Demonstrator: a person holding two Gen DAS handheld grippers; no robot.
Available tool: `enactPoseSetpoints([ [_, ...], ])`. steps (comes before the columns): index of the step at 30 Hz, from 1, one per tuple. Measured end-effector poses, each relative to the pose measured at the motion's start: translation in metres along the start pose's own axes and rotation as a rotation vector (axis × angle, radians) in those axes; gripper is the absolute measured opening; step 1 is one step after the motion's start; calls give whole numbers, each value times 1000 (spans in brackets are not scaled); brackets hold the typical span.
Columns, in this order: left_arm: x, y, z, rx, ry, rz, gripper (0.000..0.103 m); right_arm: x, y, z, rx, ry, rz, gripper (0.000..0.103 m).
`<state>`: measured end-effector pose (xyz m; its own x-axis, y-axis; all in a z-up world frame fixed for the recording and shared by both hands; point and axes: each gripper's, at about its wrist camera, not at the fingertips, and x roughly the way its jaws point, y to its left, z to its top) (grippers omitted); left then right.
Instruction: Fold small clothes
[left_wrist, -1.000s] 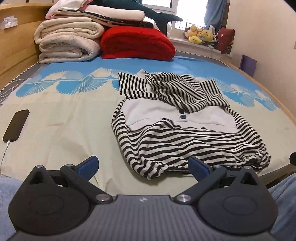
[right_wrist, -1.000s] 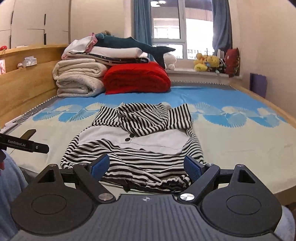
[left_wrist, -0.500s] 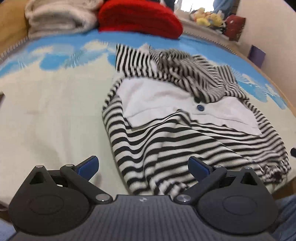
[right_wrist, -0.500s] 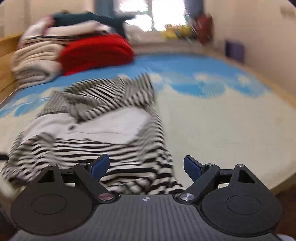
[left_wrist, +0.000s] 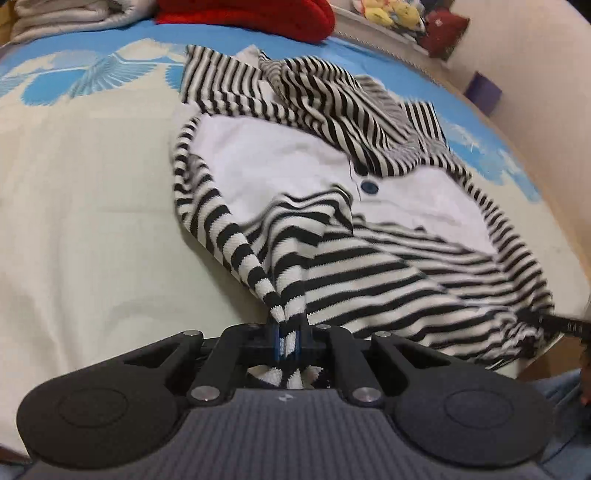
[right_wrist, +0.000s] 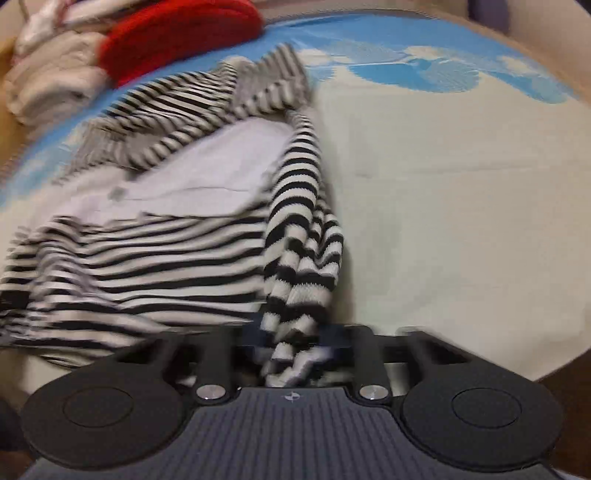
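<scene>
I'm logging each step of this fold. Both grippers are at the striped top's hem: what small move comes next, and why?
Probably lift both hem corners and carry them toward the collar. The left gripper and right gripper have just closed on bunched corners of the striped top, which lies unfolded on the bed.

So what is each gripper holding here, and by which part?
Both hold the striped top. The left gripper has just closed on its near hem corner on that side; the right gripper has just closed on the opposite hem corner.
</scene>
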<state>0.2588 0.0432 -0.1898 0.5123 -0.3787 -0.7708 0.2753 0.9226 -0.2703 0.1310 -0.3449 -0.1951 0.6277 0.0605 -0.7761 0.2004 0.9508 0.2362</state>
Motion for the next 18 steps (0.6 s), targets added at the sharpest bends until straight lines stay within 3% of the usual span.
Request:
enactPoseSetpoints([
  [3,-28,0,4,7,-51,4,6,-22,-6,-1,53,-54,62,19],
  [9,-108,-10,3,56,-147,-75,6,-101,-11,-1,118,-143,172,19],
  [13,-145,-19,-26,93,-131,-102,6,-153,-13,-29,121,-142,207,19],
  [18,-170,-18,-62,57,-76,-142,6,-195,-20,-70,184,-109,233,19],
])
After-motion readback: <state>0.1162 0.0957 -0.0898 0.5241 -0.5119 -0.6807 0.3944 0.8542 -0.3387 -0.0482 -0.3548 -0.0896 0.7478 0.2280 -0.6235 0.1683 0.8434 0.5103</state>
